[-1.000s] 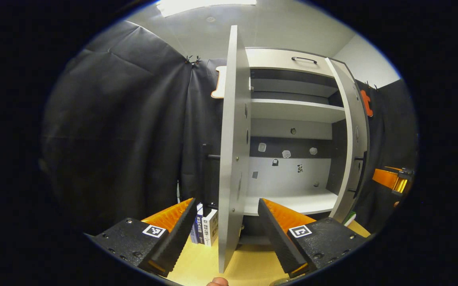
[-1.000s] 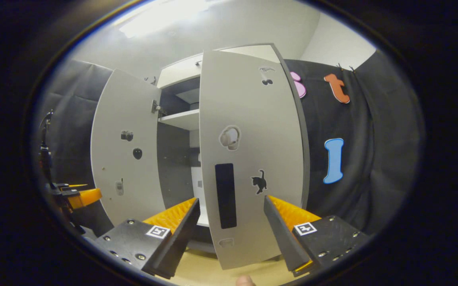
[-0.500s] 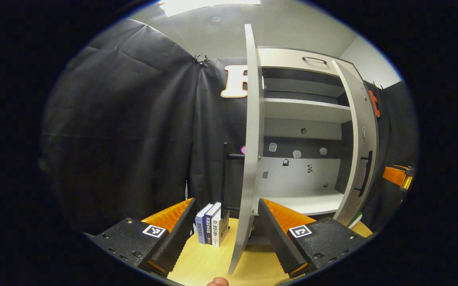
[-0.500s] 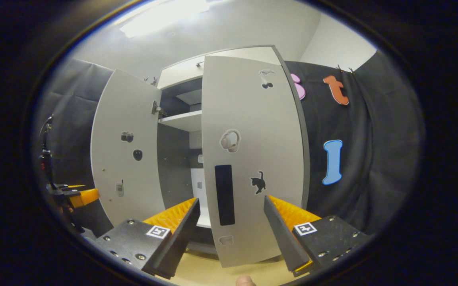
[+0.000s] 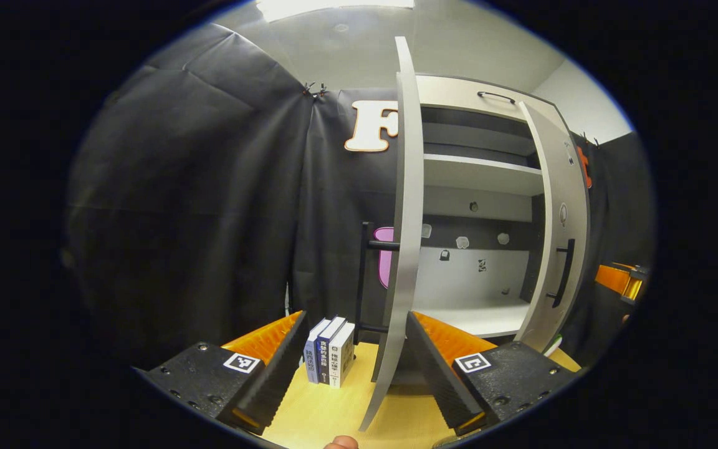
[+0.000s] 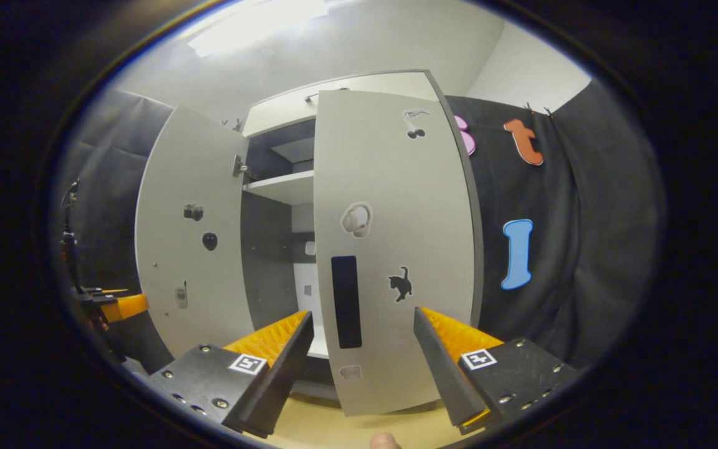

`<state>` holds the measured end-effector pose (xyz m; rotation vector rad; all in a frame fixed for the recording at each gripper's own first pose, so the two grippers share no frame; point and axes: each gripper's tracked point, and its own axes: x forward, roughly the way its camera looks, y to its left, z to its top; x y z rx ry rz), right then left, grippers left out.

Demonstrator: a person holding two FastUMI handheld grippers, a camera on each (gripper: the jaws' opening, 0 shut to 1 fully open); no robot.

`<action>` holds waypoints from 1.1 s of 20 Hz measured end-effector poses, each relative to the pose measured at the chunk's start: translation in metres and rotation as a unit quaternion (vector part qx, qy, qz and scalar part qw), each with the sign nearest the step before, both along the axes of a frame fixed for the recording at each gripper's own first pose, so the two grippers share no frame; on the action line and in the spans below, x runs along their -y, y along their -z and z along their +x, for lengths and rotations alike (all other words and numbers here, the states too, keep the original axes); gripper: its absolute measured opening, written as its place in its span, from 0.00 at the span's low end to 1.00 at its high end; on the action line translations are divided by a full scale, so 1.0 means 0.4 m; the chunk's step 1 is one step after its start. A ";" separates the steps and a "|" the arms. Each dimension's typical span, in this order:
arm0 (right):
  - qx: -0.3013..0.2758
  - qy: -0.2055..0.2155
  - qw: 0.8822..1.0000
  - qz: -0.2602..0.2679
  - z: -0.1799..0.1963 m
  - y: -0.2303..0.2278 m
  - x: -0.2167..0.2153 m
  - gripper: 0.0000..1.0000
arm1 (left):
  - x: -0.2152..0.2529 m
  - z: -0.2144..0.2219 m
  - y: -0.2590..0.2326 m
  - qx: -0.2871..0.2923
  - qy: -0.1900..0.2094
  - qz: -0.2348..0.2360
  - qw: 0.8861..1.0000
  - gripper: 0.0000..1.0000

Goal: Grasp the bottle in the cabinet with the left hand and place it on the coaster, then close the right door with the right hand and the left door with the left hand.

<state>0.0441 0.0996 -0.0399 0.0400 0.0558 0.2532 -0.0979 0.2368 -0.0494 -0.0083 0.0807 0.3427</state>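
The grey cabinet [image 5: 477, 174] has both doors ajar. In the left gripper view the left door [image 5: 406, 249] stands edge-on between my left gripper's [image 5: 356, 365] open fingers, not touched by them; its black handle [image 5: 364, 274] sticks out on the left side. The right door [image 5: 558, 218] is swung partway in, and my right gripper [image 5: 621, 280] shows orange beyond it. In the right gripper view the right door [image 6: 390, 249] with its black handle [image 6: 346, 302] stands just ahead of my open right gripper [image 6: 362, 368]. The left door [image 6: 191, 231] is farther left, with my left gripper [image 6: 116, 305] beside it.
Three upright books [image 5: 331, 352] stand on the wooden tabletop [image 5: 328, 411] left of the left door. The cabinet's lower shelf [image 5: 477, 318] is bare. A small white and green object [image 5: 552, 343] peeks out at the right door's foot. Black cloth hangs on both sides.
My left gripper has shifted toward the outer side of the left door, so its handle and the books show more. The right door has swung a little further in.
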 end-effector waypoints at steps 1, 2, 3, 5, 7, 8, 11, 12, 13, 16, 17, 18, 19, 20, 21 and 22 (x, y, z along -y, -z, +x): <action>-0.001 0.000 1.000 0.001 0.000 0.002 -0.004 0.98 | 0.001 -0.003 -0.004 0.001 0.002 -0.001 1.000 0.98; -0.001 -0.002 1.000 0.001 0.003 0.004 -0.009 0.98 | -0.007 -0.004 -0.004 0.002 -0.003 0.002 1.000 1.00; -0.002 -0.002 1.000 0.001 0.003 0.007 -0.013 0.98 | -0.014 -0.007 -0.009 0.001 -0.010 0.006 1.000 1.00; -0.002 -0.004 1.000 0.001 0.009 0.010 -0.025 0.97 | -0.036 -0.013 -0.010 0.001 -0.022 0.006 1.000 0.99; -0.003 -0.005 1.000 0.002 0.013 0.013 -0.031 0.98 | -0.052 -0.017 -0.006 0.003 -0.034 0.001 0.999 1.00; -0.003 -0.006 1.000 0.004 0.014 0.014 -0.035 0.98 | -0.054 -0.016 -0.006 0.005 -0.038 -0.003 0.999 0.93; -0.001 -0.006 1.000 0.005 0.018 0.011 -0.043 0.97 | -0.054 -0.013 -0.006 0.007 -0.043 -0.006 0.999 0.96; -0.001 -0.006 1.000 0.005 0.013 0.012 -0.045 0.97 | -0.058 -0.012 -0.003 0.005 -0.043 -0.003 0.999 0.93; -0.001 -0.005 1.000 0.006 0.015 0.012 -0.044 0.97 | -0.059 -0.009 -0.004 0.005 -0.042 -0.001 0.999 0.93; 0.001 -0.001 1.000 0.007 0.019 0.008 -0.037 0.97 | -0.056 -0.002 -0.004 0.003 -0.035 0.010 0.999 0.93; 0.002 0.001 1.000 0.007 0.020 0.007 -0.033 0.97 | -0.055 0.002 -0.005 0.002 -0.032 0.013 0.999 0.93; 0.002 0.003 1.000 0.007 0.021 0.008 -0.030 0.97 | -0.053 0.005 -0.004 0.002 -0.028 0.016 0.999 0.96; 0.002 0.004 1.000 0.007 0.022 0.006 -0.027 0.97 | -0.049 0.007 -0.006 0.002 -0.024 0.017 1.000 0.96; 0.003 0.006 1.000 0.007 0.022 0.006 -0.023 0.97 | -0.047 0.010 -0.006 0.002 -0.024 0.019 1.000 0.93; 0.003 0.007 1.000 0.007 0.022 0.005 -0.020 0.97 | -0.052 0.007 -0.008 0.001 -0.025 0.023 0.999 0.92; 0.003 0.008 1.000 0.007 0.019 0.006 -0.019 0.97 | -0.053 0.009 -0.007 0.001 -0.024 0.024 0.999 0.96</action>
